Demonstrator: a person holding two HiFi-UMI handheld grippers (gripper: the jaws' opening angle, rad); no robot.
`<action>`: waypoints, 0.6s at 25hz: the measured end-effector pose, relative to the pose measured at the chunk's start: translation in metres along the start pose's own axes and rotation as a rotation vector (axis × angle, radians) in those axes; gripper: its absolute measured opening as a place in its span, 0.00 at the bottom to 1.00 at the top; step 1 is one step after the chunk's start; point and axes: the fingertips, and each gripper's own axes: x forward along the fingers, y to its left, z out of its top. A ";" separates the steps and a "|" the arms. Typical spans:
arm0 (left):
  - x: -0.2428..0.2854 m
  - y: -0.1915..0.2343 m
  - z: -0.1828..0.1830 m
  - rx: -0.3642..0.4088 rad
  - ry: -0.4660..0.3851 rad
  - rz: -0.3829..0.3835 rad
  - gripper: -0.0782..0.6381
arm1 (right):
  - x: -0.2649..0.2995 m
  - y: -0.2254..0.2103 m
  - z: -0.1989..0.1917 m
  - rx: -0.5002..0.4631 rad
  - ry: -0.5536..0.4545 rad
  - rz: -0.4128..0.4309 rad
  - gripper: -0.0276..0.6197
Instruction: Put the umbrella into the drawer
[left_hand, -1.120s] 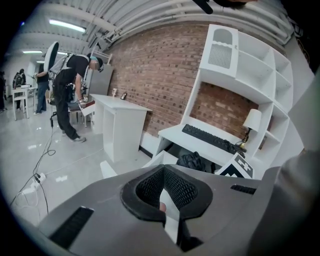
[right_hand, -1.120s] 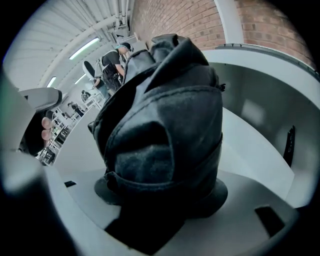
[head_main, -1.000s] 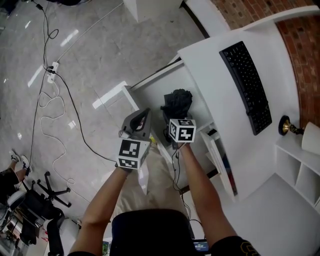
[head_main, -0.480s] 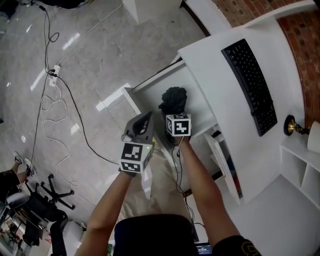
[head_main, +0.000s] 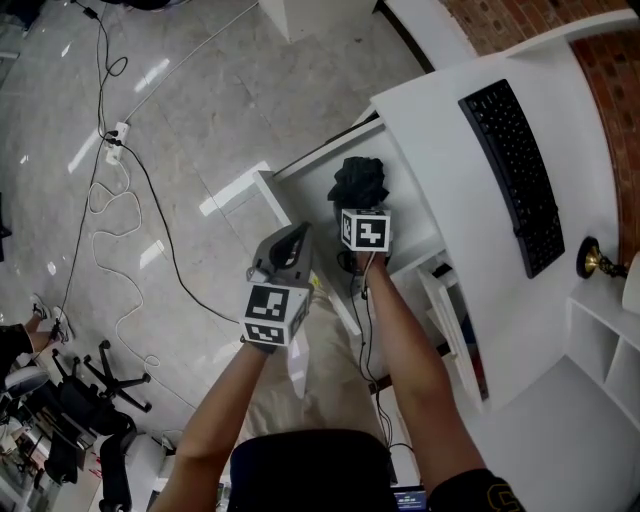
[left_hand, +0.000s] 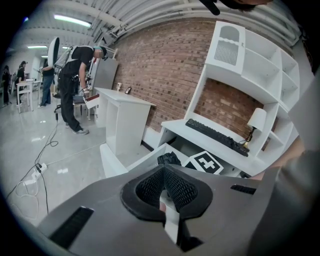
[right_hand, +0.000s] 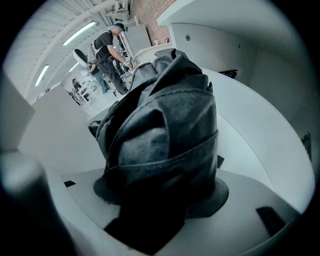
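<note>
Right gripper (head_main: 360, 205): fingers clamped on the folded black umbrella (head_main: 360, 180), held by its lower end, pointing steeply down. The umbrella hangs inside the outline of the open drawer (head_main: 320, 152), which is pulled out from under the white bench (head_main: 450, 170), well clear of the keyboard (head_main: 510, 165).

Left gripper (head_main: 298, 232): fingers closed together, nothing between them. It is parked just outside the drawer's front corner.

Step in hand, as I judge it: setting the umbrella down in the drawer.
- Sink it until the fabric rests on the drawer bottom, then open the fingers. Letting go early would likely let it tip or roll.
- Lay it lengthwise so no end rides over a wall and blocks closing.
- Keep the left gripper off the drawer rim.

Hard to make out:
- From the head view, the marker cube and the bundle hide the drawer bottom under them, so I cannot tell whether the umbrella touches it.
- The right gripper view is nearly all dark fabric, and the gripped end is buried.
- The drawer's back end runs under the bench top, out of sight.
</note>
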 end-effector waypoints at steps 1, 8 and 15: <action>0.000 -0.001 -0.001 0.002 0.002 0.001 0.13 | 0.001 -0.001 0.000 -0.003 -0.002 -0.005 0.47; -0.002 0.006 -0.001 -0.002 0.006 0.015 0.13 | 0.007 -0.002 -0.006 -0.010 0.020 -0.010 0.48; -0.002 0.010 -0.003 -0.010 0.003 0.025 0.13 | 0.010 0.001 -0.005 -0.030 0.011 -0.011 0.50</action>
